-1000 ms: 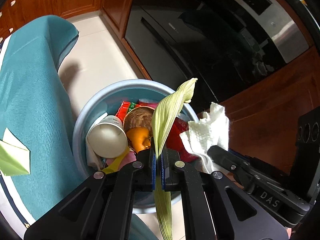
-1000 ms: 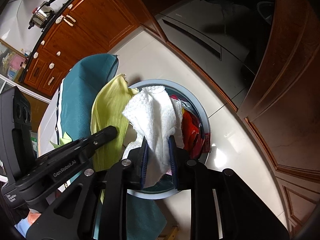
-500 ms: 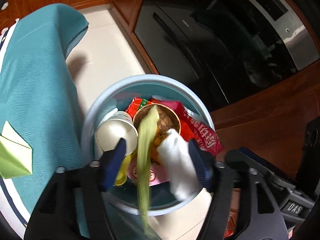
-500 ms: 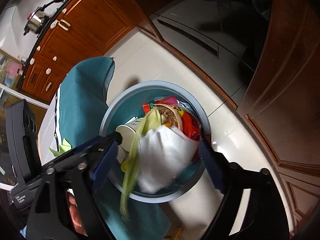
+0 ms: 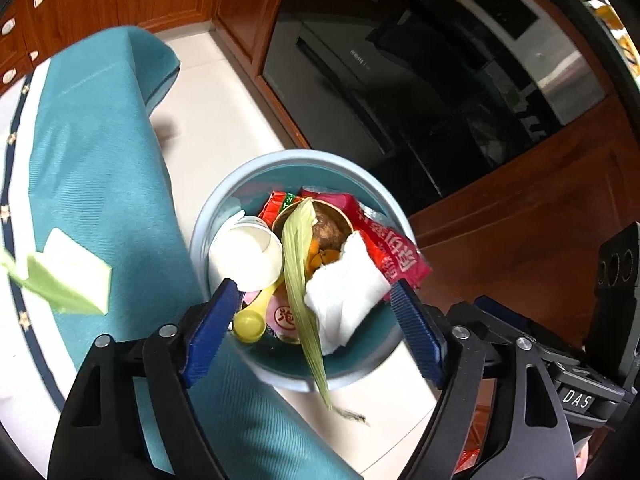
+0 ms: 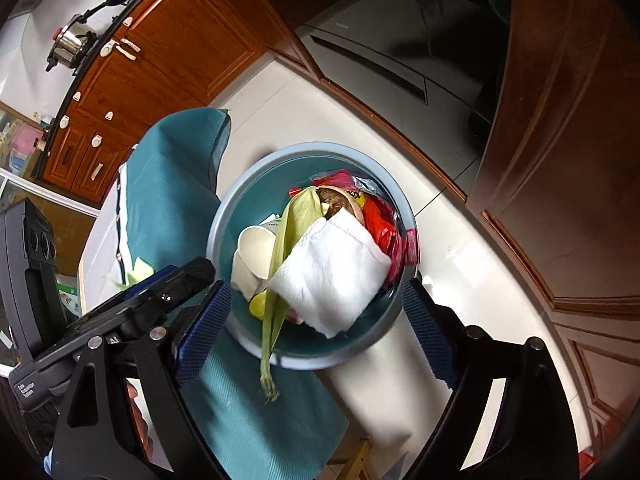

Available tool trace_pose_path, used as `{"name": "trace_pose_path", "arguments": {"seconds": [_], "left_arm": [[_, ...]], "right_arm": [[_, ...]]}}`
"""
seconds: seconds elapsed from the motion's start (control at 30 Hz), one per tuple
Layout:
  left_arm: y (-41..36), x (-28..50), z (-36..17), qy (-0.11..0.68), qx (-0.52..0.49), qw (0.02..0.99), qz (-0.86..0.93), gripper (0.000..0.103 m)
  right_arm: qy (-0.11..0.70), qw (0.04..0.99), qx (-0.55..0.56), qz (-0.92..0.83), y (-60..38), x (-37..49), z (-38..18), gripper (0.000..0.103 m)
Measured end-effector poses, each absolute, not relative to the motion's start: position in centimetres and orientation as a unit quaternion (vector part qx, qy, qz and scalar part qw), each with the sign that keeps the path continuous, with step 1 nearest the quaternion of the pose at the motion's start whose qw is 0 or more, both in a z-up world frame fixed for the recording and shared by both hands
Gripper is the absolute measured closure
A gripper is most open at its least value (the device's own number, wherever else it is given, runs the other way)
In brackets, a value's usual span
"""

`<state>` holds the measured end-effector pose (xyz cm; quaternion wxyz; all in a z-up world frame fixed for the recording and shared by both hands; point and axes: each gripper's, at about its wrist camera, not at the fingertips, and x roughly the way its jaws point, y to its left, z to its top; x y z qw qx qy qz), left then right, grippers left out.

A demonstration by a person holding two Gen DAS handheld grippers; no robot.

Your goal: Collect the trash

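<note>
Both my grippers, left (image 5: 316, 320) and right (image 6: 316, 322), have just been opening and hold nothing; the long pale-green corn husk (image 5: 301, 280), light, limp, overhangs the round blue-grey plastic bin (image 5: 224, 196) — regrasp mid-leaf.

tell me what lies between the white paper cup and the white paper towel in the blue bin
A long pale green corn husk lies between the white paper cup and the white paper towel, its tip hanging over the round blue bin's rim. Both wrist views show it.
</note>
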<state>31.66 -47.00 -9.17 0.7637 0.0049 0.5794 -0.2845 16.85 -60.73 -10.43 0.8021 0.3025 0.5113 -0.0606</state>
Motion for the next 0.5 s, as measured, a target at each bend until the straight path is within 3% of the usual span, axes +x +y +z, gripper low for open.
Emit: {"name": "trace_pose_path", "arguments": {"seconds": [0.2, 0.33, 0.5], "left_arm": [[-45.0, 28.4, -5.7, 0.538, 0.041, 0.787, -0.298, 0.016], [-43.6, 25.9, -3.8, 0.509, 0.072, 0.802, -0.305, 0.005], [-41.2, 23.0, -2.1, 0.477, 0.102, 0.814, -0.314, 0.004]], "right_arm": [[0.498, 0.814, 0.294, -0.060, -59.4, 13.7, -8.0, 0.018], [0.488, 0.820, 0.293, -0.065, -58.3, 11.4, -6.5, 0.014], [0.483, 0.825, 0.283, -0.072, -56.4, 8.4, -4.9, 0.007]]}}
